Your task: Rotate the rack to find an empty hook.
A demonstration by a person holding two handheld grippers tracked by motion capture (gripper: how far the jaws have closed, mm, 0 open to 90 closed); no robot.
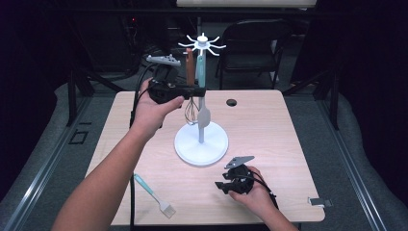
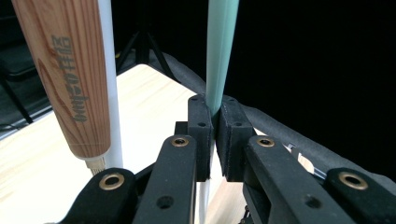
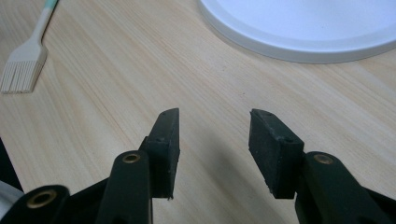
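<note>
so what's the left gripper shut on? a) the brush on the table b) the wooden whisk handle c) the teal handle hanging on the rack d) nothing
c: in the left gripper view the left gripper has its jaws closed on the teal handle, with the wooden handle free beside it.

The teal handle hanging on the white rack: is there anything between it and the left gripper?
Nothing visible. The left gripper is already shut on the teal handle, both pads touching it. The wooden handle hangs beside it, apart from the jaws, on the same white rack.
</note>
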